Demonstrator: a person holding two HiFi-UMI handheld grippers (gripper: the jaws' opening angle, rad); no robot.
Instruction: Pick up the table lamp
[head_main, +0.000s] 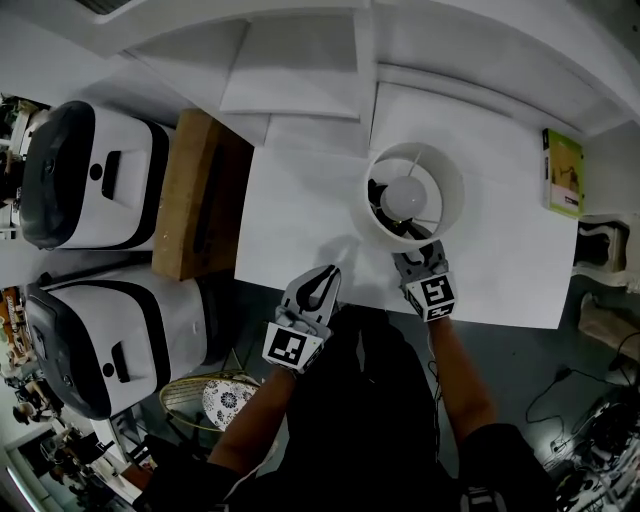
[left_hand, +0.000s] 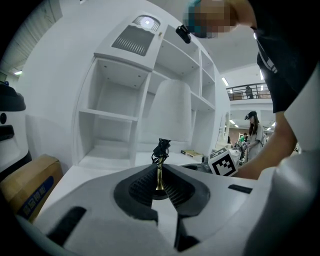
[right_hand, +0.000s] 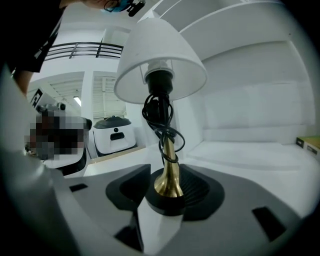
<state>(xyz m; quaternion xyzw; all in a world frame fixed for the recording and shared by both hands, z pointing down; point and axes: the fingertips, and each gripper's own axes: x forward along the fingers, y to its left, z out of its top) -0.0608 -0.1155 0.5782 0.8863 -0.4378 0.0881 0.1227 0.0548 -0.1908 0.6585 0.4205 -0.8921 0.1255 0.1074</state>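
A table lamp (head_main: 410, 195) with a white shade, brass stem (right_hand: 168, 175) and round black base stands on the white table (head_main: 300, 230), its black cord wound round the stem. My right gripper (head_main: 420, 252) sits at the foot of the lamp. In the right gripper view its jaws stand open with the black base (right_hand: 167, 202) between the fingertips. My left gripper (head_main: 322, 280) hovers over the table's near edge, left of the lamp and apart from it. It is open and empty, and the lamp (left_hand: 161, 170) shows beyond its jaws.
Two white-and-black machines (head_main: 90, 175) (head_main: 110, 340) stand at the left beside a cardboard box (head_main: 195, 195). A green booklet (head_main: 563, 172) lies at the table's far right. White shelves (left_hand: 140, 100) rise behind the table. A wicker basket (head_main: 205, 400) sits on the floor.
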